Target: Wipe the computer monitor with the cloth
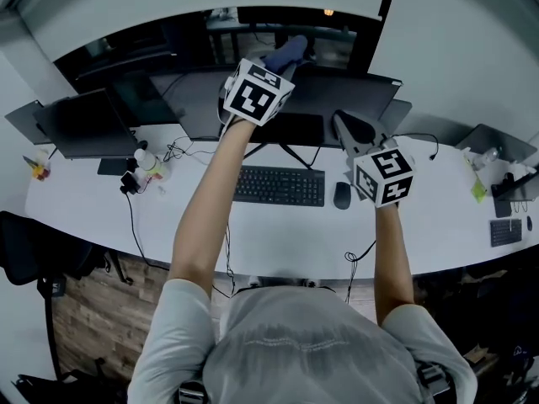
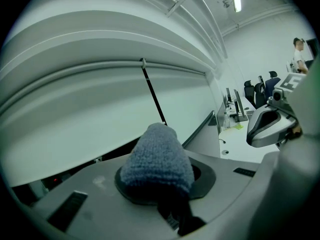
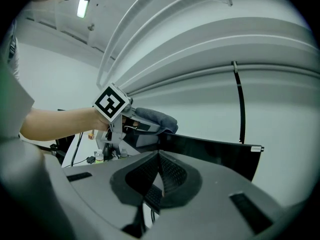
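Wiping looks just begun: the left gripper [image 1: 280, 62] pinches its fingers on the fluffy blue-grey cloth [image 2: 157, 156] at the wide black monitor's [image 1: 337, 95] top edge, while the right gripper [image 3: 159, 171], fingers shut and empty, sits near the monitor's right end, so the next move should drag the cloth down the screen.

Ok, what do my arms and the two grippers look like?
Short light grey sleeves. The left gripper and right gripper are grey moulded bodies, each with a white cube of black square markers. The right one's fingers are dark, ribbed.

1. Grippers, two: left gripper [image 1: 285, 57], right gripper [image 1: 341, 123].
2. Cloth [image 1: 291, 49], one.
3. Monitors, two: main monitor [image 1: 354, 99], 12 o'clock; side monitor [image 1: 80, 124], 10 o'clock.
4. Keyboards, two: black keyboard [image 1: 279, 185], centre; small keyboard [image 1: 505, 231], 3 o'clock.
5. Mouse [image 1: 341, 194], one.
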Motion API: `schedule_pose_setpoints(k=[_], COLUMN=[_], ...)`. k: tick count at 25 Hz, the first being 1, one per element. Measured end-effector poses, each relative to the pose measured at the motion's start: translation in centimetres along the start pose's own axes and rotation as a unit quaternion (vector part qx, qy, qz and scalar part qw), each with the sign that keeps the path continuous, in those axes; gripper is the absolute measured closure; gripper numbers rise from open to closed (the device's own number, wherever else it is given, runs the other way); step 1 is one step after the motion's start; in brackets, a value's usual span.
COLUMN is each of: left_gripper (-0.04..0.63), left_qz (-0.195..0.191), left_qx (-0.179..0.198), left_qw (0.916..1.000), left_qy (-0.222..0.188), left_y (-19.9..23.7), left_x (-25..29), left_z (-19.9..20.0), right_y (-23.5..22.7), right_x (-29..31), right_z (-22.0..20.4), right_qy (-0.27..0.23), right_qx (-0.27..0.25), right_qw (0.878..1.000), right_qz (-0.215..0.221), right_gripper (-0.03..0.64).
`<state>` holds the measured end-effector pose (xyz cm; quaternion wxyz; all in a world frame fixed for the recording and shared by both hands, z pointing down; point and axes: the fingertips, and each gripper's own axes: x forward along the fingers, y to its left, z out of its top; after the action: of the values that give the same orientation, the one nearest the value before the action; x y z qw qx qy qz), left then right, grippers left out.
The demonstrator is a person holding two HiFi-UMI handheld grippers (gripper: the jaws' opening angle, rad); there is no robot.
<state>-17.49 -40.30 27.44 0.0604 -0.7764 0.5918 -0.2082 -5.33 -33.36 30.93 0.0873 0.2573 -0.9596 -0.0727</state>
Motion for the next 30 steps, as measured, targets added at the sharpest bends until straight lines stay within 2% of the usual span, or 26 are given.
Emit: schedule_pose_setpoints(k=[17,30], left_gripper=[0.531,0.531], left_qz=[0.062,0.106], left_qx=[-0.029,-0.044], left_qw=[0.9976,0.993], left_qy=[0.01,0.029], left_y=[9.4,16.2], left_x=[-5.9,-10.8], left_z=[-5.4,-9.7], right_y=[6.5,10.4], right_x=[7.7,13.1], right_z=[1.8,2.6], right_qy=[-0.002,-0.011], right_qx=[-0.018,-0.012], right_qw=[0.998,0.995], right_qz=[0.068,0.098], right_gripper=[0.615,0.615])
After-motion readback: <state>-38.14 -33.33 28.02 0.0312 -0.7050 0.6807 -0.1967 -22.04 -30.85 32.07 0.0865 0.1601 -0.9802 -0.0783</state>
